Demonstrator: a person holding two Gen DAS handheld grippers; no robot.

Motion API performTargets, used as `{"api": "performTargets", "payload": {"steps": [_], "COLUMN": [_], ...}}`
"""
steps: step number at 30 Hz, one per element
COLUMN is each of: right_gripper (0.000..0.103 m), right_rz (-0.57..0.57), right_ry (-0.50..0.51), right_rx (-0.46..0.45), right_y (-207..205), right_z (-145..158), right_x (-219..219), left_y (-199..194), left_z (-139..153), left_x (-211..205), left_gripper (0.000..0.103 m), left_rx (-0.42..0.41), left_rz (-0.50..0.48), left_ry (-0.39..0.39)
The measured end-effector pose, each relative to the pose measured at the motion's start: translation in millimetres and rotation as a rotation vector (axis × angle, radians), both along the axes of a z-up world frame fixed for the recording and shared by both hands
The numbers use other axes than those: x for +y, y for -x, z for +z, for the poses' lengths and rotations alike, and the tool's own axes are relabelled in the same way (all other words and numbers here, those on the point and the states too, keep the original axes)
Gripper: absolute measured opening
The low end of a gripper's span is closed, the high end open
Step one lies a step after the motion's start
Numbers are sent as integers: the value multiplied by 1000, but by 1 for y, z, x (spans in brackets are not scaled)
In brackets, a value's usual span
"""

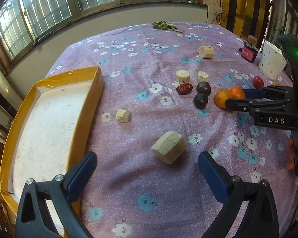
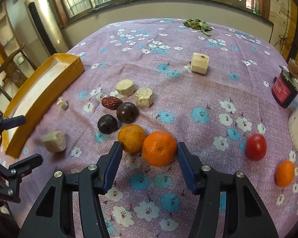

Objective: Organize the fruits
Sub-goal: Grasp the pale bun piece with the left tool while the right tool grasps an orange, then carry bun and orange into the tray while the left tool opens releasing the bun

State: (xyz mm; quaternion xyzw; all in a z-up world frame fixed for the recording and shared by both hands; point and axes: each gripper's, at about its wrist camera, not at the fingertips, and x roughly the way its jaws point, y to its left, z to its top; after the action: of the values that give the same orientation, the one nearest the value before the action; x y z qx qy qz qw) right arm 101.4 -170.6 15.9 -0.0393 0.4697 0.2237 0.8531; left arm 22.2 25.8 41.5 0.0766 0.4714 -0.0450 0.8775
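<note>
My right gripper point(image 2: 149, 148) is open, its blue pads on either side of a bright orange point(image 2: 159, 148); the right pad touches or nearly touches it. A duller orange point(image 2: 131, 137) sits just left, touching it. Two dark passion fruits point(image 2: 127, 112) point(image 2: 107, 124), a red date point(image 2: 111, 102), a red tomato point(image 2: 255, 147) and a small orange point(image 2: 284, 173) lie around. My left gripper point(image 1: 147, 162) is open just before a pale sugarcane chunk point(image 1: 169, 146). The yellow box point(image 1: 49, 123) lies to its left. The right gripper point(image 1: 234, 98) also shows in the left wrist view.
More pale chunks point(image 2: 199, 62) point(image 2: 125, 87) point(image 2: 144, 97) point(image 2: 54, 141) lie on the purple floral cloth point(image 2: 188, 103). A dark red jar point(image 2: 284, 91) and a white cup point(image 1: 272, 59) stand at the right edge. Dried leaves point(image 2: 197, 24) lie at the far side.
</note>
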Motion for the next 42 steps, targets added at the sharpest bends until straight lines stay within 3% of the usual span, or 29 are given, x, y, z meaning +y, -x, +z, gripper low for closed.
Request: {"api": "performTargets", "payload": {"steps": [2,9,11,13,16,17,22,30,42], "right_gripper": [27,28,28,29,31,31,34,32,32], "right_rz": [2,-42,-54,-59,-63,-64,-66,-96,-120], "right_ry": [12,-55,-67,-80,-85,-84,-51,-1,-40], "right_rx": [-15,33,33,38,39,40,39,-8,-43], "right_y": [1,7,9,10,9,9,3,-2,71], "right_z": [3,-1,-1,-2,-2,-3,-7,-6,23], "right_x": [-3,-21,-25,-28,-28,-26,-16,-6,-13], "left_y": [-2,-15,-19,-25,-31,-31,-30,-34,-2], "left_z": [0,-8,-13,-20,-28,-27,-27,-28,-11], "left_x": [-2,-13,-15,-15,-10,-12,-13,-2,1], "left_gripper": [103,100,88,63,43,38,38,38,35], "left_rx": [4,36,37,63,107,93,79,88,57], "left_rz": [-12,-70,-76,-80,-92,-89,-112,-69,-123], "left_ry": [12,29,11,15,120,113,120,219,305]}}
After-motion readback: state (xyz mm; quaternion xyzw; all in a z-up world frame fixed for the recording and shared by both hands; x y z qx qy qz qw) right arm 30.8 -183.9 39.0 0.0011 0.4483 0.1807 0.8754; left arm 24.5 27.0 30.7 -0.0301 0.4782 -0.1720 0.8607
